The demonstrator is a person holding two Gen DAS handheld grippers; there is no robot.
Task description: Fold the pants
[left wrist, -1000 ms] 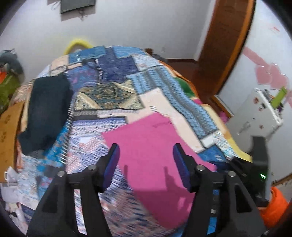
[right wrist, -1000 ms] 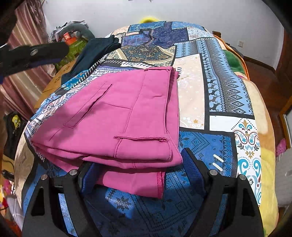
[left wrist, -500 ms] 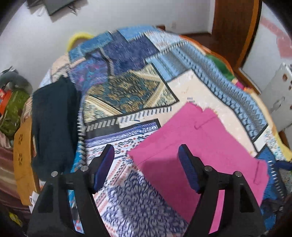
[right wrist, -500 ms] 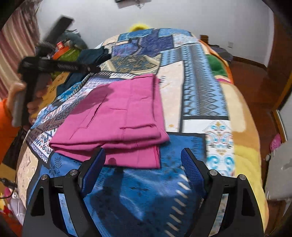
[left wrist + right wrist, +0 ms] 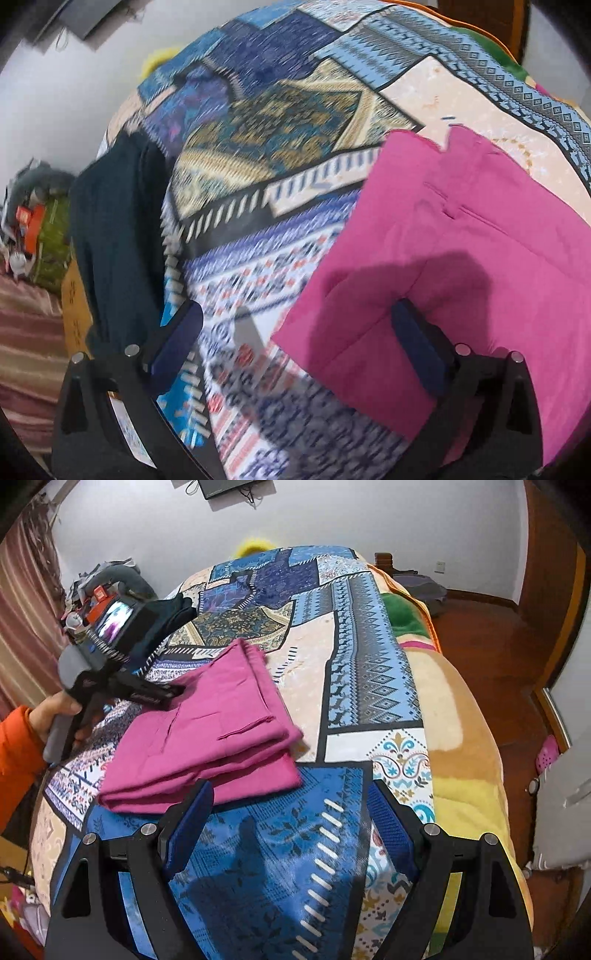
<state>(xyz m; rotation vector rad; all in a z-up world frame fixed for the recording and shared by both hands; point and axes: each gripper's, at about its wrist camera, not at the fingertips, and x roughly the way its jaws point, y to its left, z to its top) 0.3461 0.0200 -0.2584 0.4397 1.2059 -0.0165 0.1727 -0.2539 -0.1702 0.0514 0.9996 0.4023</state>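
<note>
While both jaws gape empty, folded pink pants [image 5: 207, 746] on quilt [image 5: 369, 672], ahead, untouched

left gripper [image 5: 295, 339]: jaws spread, empty | right gripper [image 5: 291, 830]: jaws spread, empty

Pretty lived-in bedroom. Big bed [image 5: 373, 686] under a busy patchwork blanket [image 5: 354, 657] in blues, cream and gold, with a yellow-orange blanket [image 5: 461, 738] hanging off one side. White walls [image 5: 332, 513], something dark mounted up high [image 5: 229, 487], probably a TV. Reddish wood floor [image 5: 480, 635], brown wooden door frame [image 5: 565, 602], striped pinkish curtain [image 5: 22, 602], clutter pile [image 5: 99, 587] in the corner.
</note>
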